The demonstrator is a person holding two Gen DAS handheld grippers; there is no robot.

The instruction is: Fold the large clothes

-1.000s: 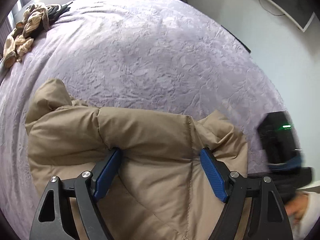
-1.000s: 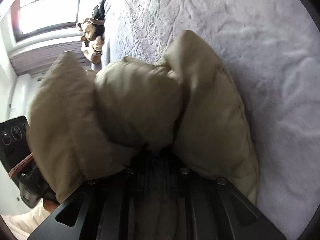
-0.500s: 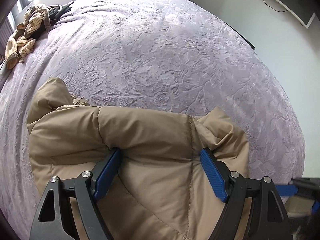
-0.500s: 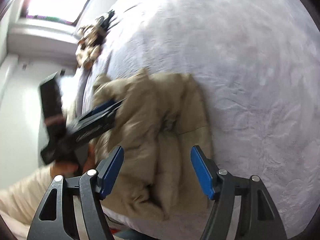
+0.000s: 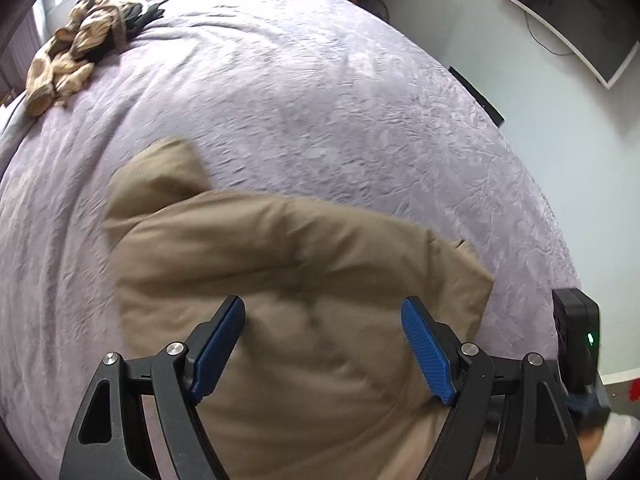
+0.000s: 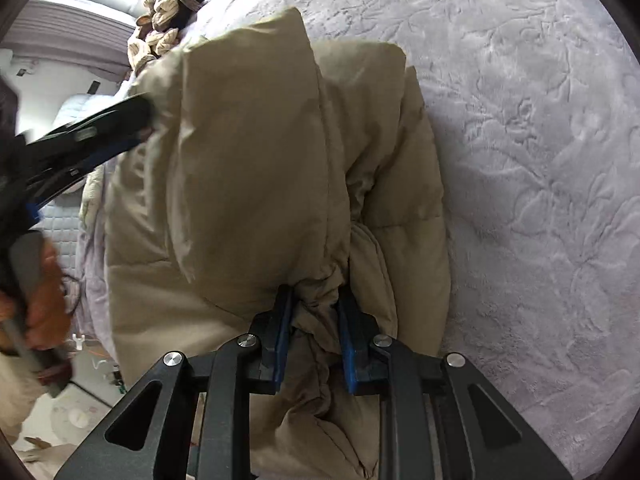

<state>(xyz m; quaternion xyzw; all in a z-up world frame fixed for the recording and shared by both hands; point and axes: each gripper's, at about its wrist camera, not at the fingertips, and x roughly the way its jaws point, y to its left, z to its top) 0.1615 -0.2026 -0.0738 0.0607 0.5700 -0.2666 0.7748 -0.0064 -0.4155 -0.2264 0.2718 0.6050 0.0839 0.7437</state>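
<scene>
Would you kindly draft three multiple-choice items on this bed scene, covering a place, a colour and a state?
1. Where does the heap of other clothes lie?
A. far corner of the bed
B. on the floor
C. on the jacket

2. What colour is the bedspread?
A. green
B. lilac
C. red

3. How is the right tool?
A. wide open
B. out of view
C. shut on the tan puffer jacket

Key: 1 A, it sits at the bed's far edge; 2 B, pale purple throughout; 3 C, fabric is bunched between its blue pads.

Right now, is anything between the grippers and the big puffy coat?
Nothing visible. The right gripper already pinches a bunched fold of the tan coat, and the left gripper hangs open directly over it on the purple bedspread.
</scene>
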